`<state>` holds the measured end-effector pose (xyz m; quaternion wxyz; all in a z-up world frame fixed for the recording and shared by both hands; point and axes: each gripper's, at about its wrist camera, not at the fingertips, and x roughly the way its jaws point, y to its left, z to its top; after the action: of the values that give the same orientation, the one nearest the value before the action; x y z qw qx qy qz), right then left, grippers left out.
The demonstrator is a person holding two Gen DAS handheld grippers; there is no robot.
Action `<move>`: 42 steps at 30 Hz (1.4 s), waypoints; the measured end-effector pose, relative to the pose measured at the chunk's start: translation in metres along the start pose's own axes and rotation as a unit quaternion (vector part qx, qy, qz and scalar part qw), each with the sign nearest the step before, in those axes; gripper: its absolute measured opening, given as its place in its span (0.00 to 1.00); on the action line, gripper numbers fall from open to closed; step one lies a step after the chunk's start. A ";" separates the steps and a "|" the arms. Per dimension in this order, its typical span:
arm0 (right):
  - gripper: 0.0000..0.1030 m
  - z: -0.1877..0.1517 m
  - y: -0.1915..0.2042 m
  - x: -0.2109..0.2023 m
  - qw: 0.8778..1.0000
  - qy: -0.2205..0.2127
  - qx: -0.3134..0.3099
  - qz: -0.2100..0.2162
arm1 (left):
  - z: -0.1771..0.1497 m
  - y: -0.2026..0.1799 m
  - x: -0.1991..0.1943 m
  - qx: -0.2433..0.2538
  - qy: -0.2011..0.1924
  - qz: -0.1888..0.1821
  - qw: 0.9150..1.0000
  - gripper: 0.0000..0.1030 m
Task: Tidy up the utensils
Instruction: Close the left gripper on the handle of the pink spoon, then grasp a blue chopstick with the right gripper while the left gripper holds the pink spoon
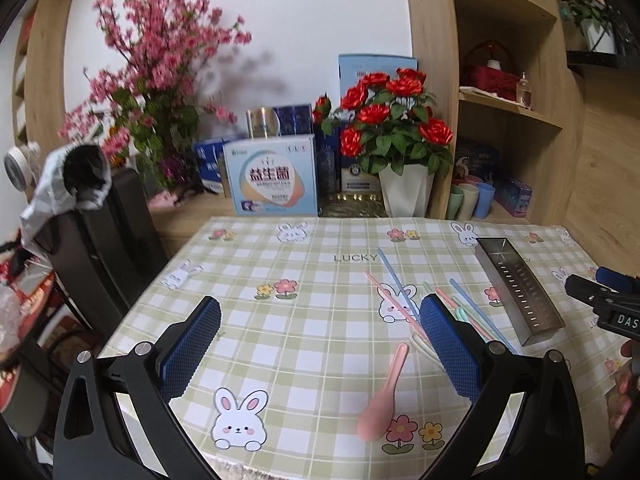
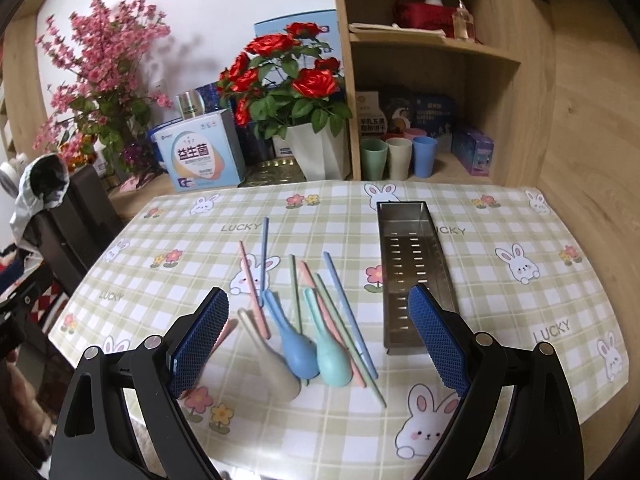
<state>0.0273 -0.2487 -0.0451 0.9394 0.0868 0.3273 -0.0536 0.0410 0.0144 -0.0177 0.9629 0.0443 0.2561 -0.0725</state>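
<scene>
Pastel spoons and chopsticks lie loose on the checked tablecloth. In the right wrist view a blue spoon, a teal spoon and a beige spoon lie between my open right gripper's fingers, with several chopsticks beside them. A steel slotted utensil tray stands empty to the right. My left gripper is open and empty above a pink spoon. The tray also shows in the left wrist view.
A white pot of red roses, boxes and pink blossoms stand at the table's back edge. Three cups sit on a wooden shelf. A dark chair stands left of the table.
</scene>
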 end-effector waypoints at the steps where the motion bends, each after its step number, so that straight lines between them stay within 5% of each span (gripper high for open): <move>1: 0.86 0.000 -0.003 0.005 1.000 0.003 0.003 -0.001 | -0.001 0.001 0.007 0.002 0.006 -0.005 1.000 0.94; 8: 0.85 -0.007 -0.020 0.034 0.999 0.025 0.021 -0.005 | -0.021 0.007 0.060 0.008 0.086 -0.059 0.995 0.77; 15: 0.85 -0.025 -0.021 0.064 0.998 0.064 0.024 0.000 | -0.062 -0.013 0.109 0.022 0.183 -0.144 0.972 0.49; 21: 0.85 -0.040 -0.020 0.082 0.996 0.091 0.024 0.006 | -0.098 -0.031 0.146 0.027 0.258 -0.184 0.948 0.36; 28: 0.85 -0.045 -0.025 0.093 0.994 0.106 0.034 0.010 | -0.106 -0.029 0.163 0.007 0.297 -0.195 0.935 0.30; 32: 0.85 -0.048 -0.025 0.097 0.993 0.113 0.038 0.013 | -0.104 -0.033 0.167 0.016 0.297 -0.191 0.936 0.30; 33: 0.85 -0.049 -0.025 0.097 0.993 0.115 0.038 0.014 | -0.104 -0.033 0.167 0.019 0.297 -0.184 0.937 0.24; 42: 0.85 -0.049 -0.030 0.100 0.992 0.116 0.048 0.013 | -0.086 -0.016 0.180 0.005 0.264 -0.120 0.957 0.09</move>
<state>0.0707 -0.2723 -0.1493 0.8907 0.1414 0.4296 -0.0460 0.1513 -0.0122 -0.1826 0.8452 0.0353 0.5039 -0.1745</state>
